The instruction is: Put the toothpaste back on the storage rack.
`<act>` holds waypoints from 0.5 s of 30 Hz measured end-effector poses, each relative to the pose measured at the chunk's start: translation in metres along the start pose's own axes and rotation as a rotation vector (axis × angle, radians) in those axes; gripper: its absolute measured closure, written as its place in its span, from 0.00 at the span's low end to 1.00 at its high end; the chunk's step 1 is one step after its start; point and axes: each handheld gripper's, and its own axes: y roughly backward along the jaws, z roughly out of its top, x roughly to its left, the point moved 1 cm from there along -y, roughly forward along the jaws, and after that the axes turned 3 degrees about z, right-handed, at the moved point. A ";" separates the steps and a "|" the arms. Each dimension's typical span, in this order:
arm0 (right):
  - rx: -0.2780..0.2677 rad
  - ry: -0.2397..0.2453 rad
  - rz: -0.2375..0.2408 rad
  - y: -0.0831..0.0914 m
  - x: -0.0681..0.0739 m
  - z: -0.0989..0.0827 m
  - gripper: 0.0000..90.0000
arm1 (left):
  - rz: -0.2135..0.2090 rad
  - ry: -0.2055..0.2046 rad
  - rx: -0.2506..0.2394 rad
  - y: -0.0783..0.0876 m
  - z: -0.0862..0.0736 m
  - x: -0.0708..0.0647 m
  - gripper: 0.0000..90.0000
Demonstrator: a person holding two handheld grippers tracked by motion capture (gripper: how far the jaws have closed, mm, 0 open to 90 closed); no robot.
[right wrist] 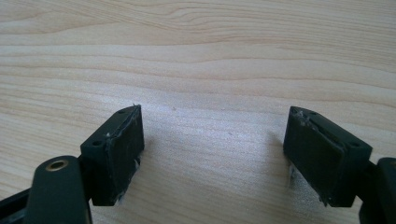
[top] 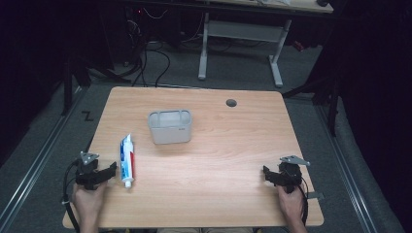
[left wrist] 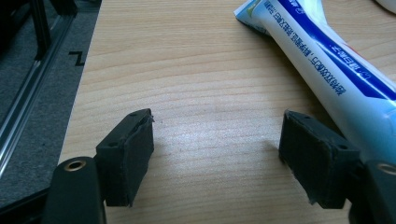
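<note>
Your toothpaste tube (top: 127, 160) lies flat near the left edge of the table (top: 218, 194), just beside your left tool (top: 112, 169). It is white with a blue band running along its length, a red patch in the high view, blue print on its side and a white cap at one end. In the left gripper view the tube (left wrist: 327, 60) runs along the right side of the picture, and its body passes close behind the right-hand jaw; whether it touches that jaw you cannot tell.

Farther back, towards the middle of the table, stands a grey container (top: 170, 126) with an open top, well apart from the tube. A small dark round hole (top: 231, 103) sits in the tabletop at the far right. Nothing lies between your left tool and the tube.

The tube's long axis runs near to far, tilted only slightly. Its cap points towards you at the near end and its flat crimped end points away, towards the far edge.

Your left tool has its jaws standing wide apart with only bare wood between them. Your right tool (top: 268, 174) rests near the right edge, well apart from the tube, and in the right gripper view its jaws are likewise spread wide over bare table.
</note>
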 end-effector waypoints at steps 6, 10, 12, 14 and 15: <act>0.000 0.004 0.002 0.000 0.000 0.000 0.22 | -0.006 0.005 -0.001 0.000 0.000 0.000 0.29; 0.000 0.003 0.002 0.000 0.001 0.000 0.22 | -0.005 -0.006 0.005 0.000 0.000 -0.001 0.27; -0.001 0.003 0.003 -0.001 0.001 0.000 0.22 | -0.008 -0.004 0.004 0.000 0.000 0.000 0.27; -0.001 0.003 0.002 -0.001 0.001 0.000 0.22 | -0.010 0.000 0.002 0.000 0.000 0.000 0.27; -0.001 0.003 0.002 -0.001 0.001 0.000 0.22 | -0.009 -0.004 0.005 0.000 0.000 0.000 0.27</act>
